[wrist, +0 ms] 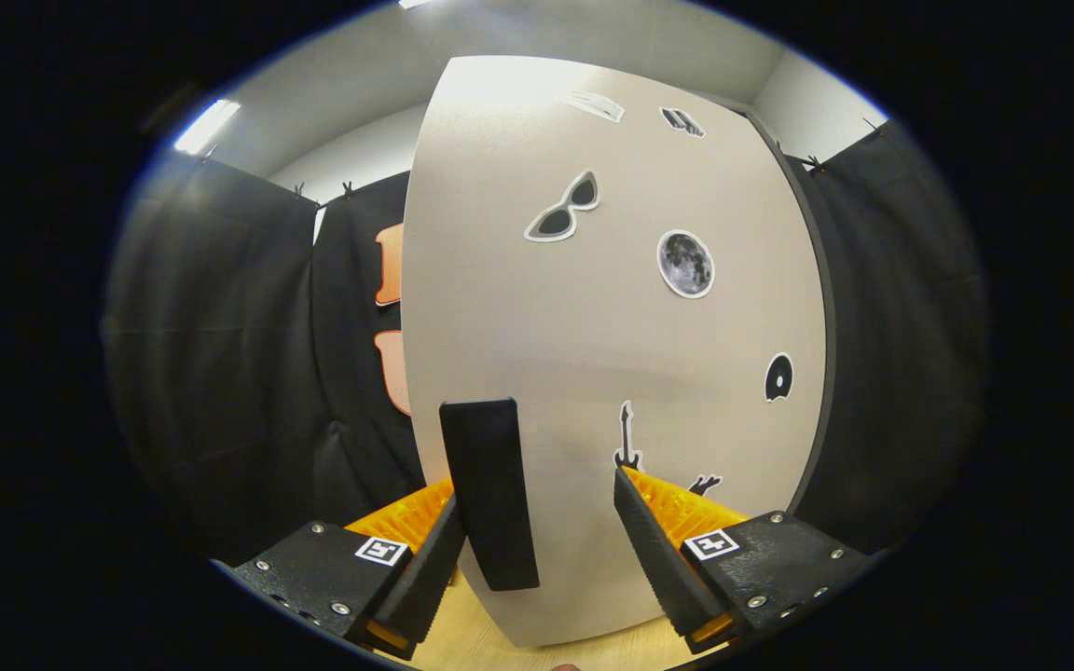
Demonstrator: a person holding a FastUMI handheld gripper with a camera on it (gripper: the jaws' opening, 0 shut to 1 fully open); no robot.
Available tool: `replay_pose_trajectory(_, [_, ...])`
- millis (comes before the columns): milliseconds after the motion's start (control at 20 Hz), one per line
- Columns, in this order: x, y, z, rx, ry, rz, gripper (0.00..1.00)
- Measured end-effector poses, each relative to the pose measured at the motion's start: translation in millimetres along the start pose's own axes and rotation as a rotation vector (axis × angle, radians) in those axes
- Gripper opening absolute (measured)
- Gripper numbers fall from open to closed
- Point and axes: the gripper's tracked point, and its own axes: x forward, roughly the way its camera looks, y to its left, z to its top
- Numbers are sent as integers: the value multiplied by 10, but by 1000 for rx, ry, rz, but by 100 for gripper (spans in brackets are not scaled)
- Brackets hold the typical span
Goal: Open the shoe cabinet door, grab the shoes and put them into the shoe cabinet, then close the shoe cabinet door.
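Between the gripper's [537,522] two fingers, seen from the gripper view, stood the black handle [490,494] of the shoe cabinet door [593,354]. The fingers were spread wide; the left one lay against, or just beside, the handle's left edge, and the right one stood well apart from it with bare door showing in the gap. Whether the left finger truly touched the handle I could not tell. Neither finger pinched anything.

The handle was a flat, matte, upright bar with squared corners, tilted slightly, fixed near the door's left edge. The door itself was a smooth, pale beige panel with a faint sheen, rounded by the lens, and it faced the gripper squarely. Its left edge ran free against the booth's black cloth wall [220,373], which left open room on that side; its right edge met a dark frame strip [821,373] with more black cloth beyond. Below the door's bottom edge showed a strip of light wooden floor [481,634].

Stickers dotted the door: sunglasses [563,207], a grey moon [685,264], a small black disc [778,377], and a guitar [627,436] just ahead of the right finger. Each finger's inner face was ribbed.
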Motion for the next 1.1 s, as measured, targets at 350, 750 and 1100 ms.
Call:
replay_pose_trajectory(350, [415, 90, 6, -25, -25, -63, 92])
replay_pose_trajectory(750, [705, 157, 22, -33, -43, -106, 92])
replay_pose_trajectory(1100, [660, 200, 87, -29, -57, -96, 93])
